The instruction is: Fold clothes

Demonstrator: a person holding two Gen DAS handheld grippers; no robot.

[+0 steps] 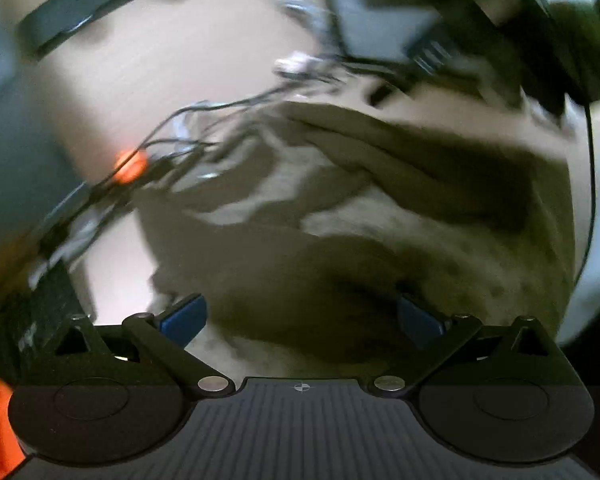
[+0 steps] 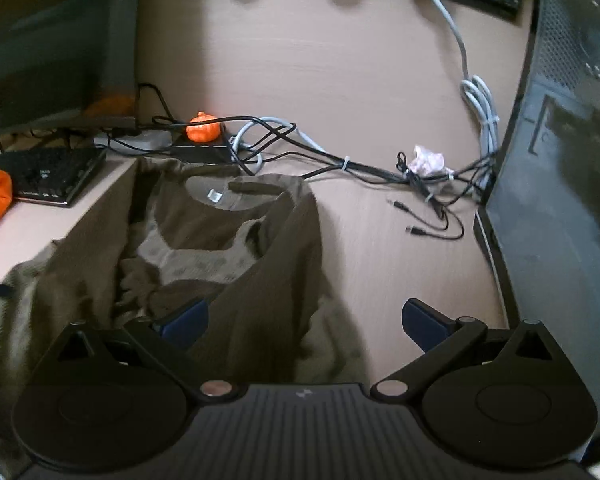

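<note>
**Both tongs wide apart over a rumpled olive garment**

The left gripper [image 1: 302,320] has its blue-padded fingers spread wide, nothing between them; its view is blurred, but brown-olive cloth fills the space just ahead. The right gripper [image 2: 306,318] is spread just as wide. A fold of the olive garment [image 2: 228,248] rises in front of its left finger, though I cannot tell whether cloth and pad touch; the right finger stands over the bare wooden desk [image 2: 340,60].

The garment lies crumpled on the desk, collar and white label [image 2: 214,196] at the far end. Beyond it runs a tangle of black cables [image 2: 340,164], with a small orange pumpkin [image 2: 202,127] perched by them. A black keyboard [image 2: 48,176] sits to the left, a dark computer case [image 2: 560,160] to the right.
</note>
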